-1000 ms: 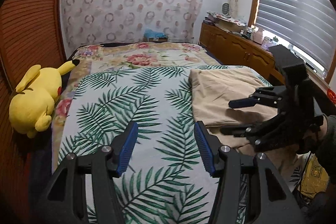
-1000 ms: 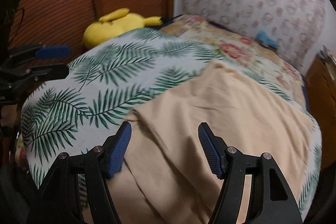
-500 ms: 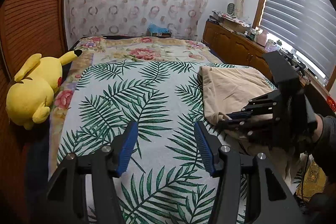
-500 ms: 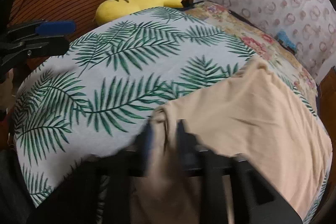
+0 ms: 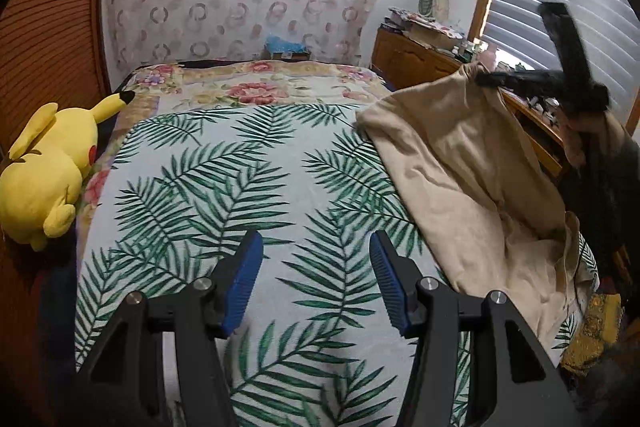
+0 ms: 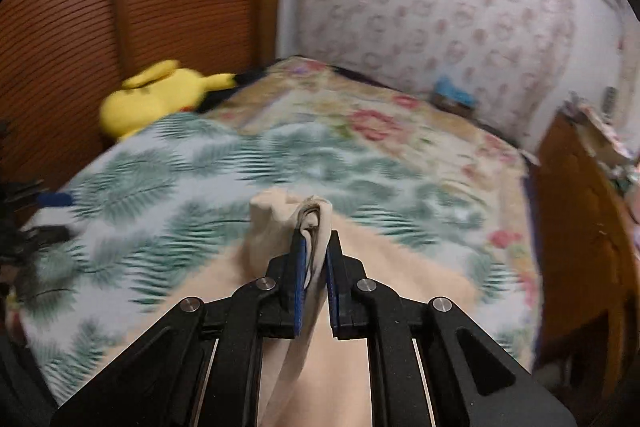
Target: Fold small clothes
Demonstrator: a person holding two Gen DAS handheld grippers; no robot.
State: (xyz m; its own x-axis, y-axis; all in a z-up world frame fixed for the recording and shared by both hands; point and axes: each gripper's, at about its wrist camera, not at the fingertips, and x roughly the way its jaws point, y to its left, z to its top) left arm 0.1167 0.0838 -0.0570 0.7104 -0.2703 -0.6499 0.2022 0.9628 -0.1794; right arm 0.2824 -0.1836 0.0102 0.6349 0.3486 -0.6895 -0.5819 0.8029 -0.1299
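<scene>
Right wrist view: right gripper is clamped on the beige garment's corner; the cloth hangs down-left toward the left gripper, whose jaws stand apart, empty, nearer the free edge.

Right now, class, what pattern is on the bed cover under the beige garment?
Green palm fronds on the white bed cover, clearest in the left wrist view.

Nothing here is showing any readable writing, label, brand, number or sign.
</scene>
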